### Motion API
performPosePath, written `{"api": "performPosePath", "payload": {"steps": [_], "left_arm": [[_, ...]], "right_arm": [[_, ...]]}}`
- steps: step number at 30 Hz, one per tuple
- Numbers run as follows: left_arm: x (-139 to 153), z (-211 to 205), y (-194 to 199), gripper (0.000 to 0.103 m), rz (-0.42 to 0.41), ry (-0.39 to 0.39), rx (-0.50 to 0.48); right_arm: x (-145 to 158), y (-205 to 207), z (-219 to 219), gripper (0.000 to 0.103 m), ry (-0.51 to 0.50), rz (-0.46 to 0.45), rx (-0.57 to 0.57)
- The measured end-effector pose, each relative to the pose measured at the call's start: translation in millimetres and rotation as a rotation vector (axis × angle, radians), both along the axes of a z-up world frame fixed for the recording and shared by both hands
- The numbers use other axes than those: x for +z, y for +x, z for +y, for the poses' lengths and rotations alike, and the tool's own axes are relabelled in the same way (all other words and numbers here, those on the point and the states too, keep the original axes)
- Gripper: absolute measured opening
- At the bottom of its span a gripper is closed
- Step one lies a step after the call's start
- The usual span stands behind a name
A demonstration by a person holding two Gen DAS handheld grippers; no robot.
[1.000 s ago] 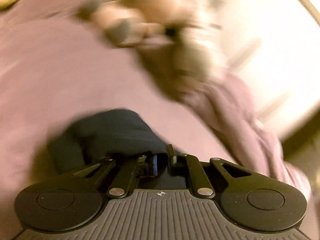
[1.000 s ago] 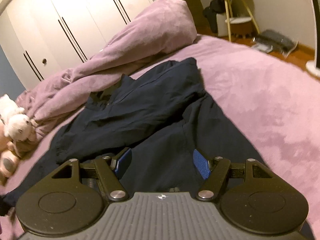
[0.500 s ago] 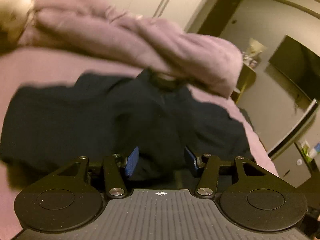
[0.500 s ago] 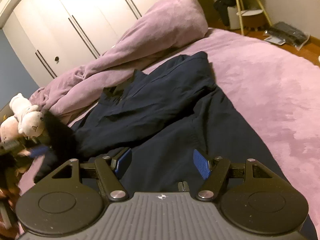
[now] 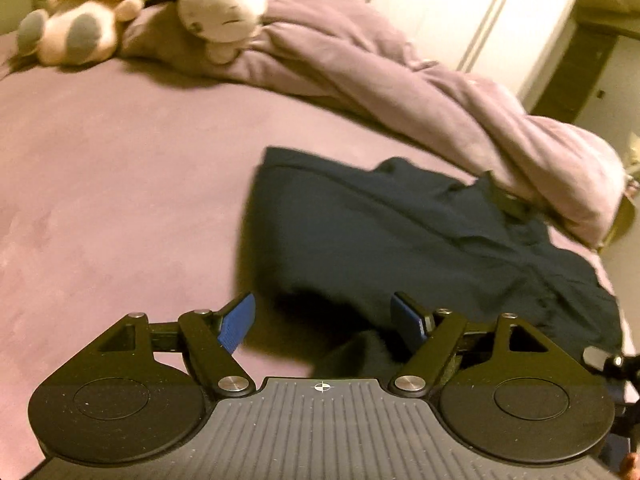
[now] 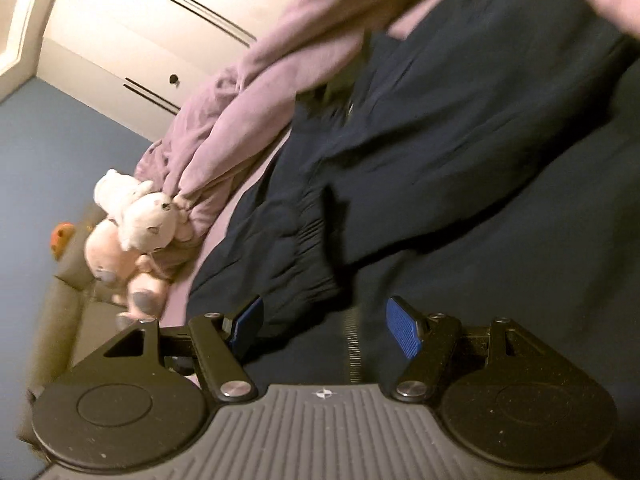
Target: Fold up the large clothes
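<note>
A dark navy garment (image 5: 400, 236) lies spread and partly folded on the pink bed (image 5: 112, 184). In the left wrist view its near edge sags just below my left gripper (image 5: 325, 322), whose jaws are opening with no cloth pinched between the blue pads (image 5: 237, 322). The right wrist view looks close over the same garment (image 6: 460, 152), with a gathered elastic cuff (image 6: 308, 248) ahead of my right gripper (image 6: 324, 326). That gripper is open and hovers over the dark cloth, its pads (image 6: 404, 332) apart from it.
A rumpled pink duvet (image 5: 400, 80) runs along the far side of the bed beside the garment. Two plush toys (image 5: 152, 4) sit at the bed's far corner, also in the right view as plush toys (image 6: 136, 224). White wardrobe doors (image 5: 460, 12) stand behind.
The left gripper, shut on dark cloth a second ago, has let go and opened while swinging across the bed. The right gripper stayed open, rolled and moved in closer over the garment.
</note>
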State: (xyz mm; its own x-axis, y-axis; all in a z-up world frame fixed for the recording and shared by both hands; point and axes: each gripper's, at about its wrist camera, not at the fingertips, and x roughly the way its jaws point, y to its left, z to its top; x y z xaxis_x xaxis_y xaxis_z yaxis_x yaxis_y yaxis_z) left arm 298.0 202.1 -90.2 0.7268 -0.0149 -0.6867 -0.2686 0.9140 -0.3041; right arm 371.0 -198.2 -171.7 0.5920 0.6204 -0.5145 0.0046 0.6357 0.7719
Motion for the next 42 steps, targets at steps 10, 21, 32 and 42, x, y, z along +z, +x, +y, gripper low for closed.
{"api": "performPosePath", "payload": {"steps": [10,21,32,42], "left_arm": [[-19,17,-6,0.080,0.038,0.015,0.051],[-20,10,-3,0.080,0.054,0.035,0.030],[-20,-43,36,0.081,0.054,0.059,-0.087],[-33,-61,54,0.081,0.123,0.106,-0.129]], "right_arm": [[-22,24,33,0.059,0.146,0.081,-0.031],[35,28,71,0.017,-0.074,-0.146,-0.014],[58,30,-59,0.018,-0.329,-0.237,-0.288],[-3,44,-91,0.038,-0.070,-0.083,-0.331]]}}
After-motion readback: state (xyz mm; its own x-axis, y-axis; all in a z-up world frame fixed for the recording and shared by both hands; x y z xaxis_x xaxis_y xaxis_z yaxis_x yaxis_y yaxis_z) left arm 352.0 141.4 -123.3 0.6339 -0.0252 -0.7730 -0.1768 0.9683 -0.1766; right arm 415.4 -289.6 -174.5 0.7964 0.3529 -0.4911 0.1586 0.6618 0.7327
